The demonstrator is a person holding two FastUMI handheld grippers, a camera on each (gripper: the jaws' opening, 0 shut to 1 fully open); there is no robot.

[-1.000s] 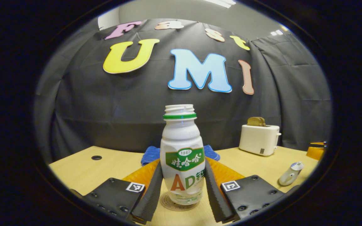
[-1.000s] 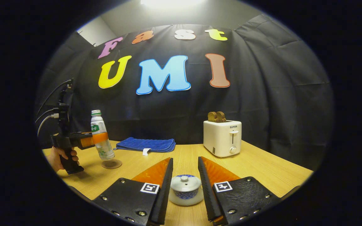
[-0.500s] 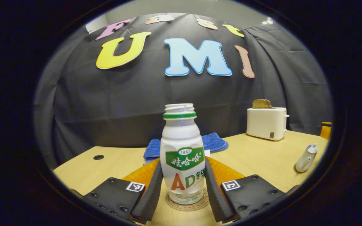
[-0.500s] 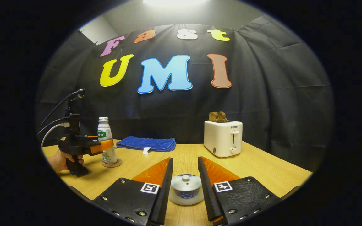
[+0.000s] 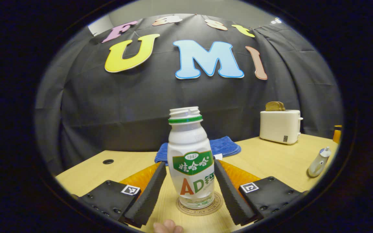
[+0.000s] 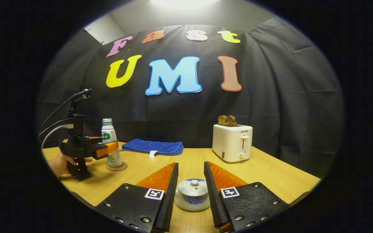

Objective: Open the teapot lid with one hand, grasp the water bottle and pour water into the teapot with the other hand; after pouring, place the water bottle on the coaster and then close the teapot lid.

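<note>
Left gripper [image 5: 189, 191] has its jaws spread a bit, flanking the water bottle [image 5: 191, 161] without pressing it. The bottle stands upright on the coaster [image 5: 199, 207], open neck up. Right gripper [image 6: 189, 194] straddles the lidded teapot [image 6: 192, 194] on the desk [image 6: 270, 176], jaws apart, knob pointing up.

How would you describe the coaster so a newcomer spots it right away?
Start at the white toaster at the back of the wooden table, then go left past the folded blue towel. The coaster is the small round brown disc lying flat there, with the white bottle standing on it between the open fingers of the left gripper. Nothing else nearby is flat and round.
</note>
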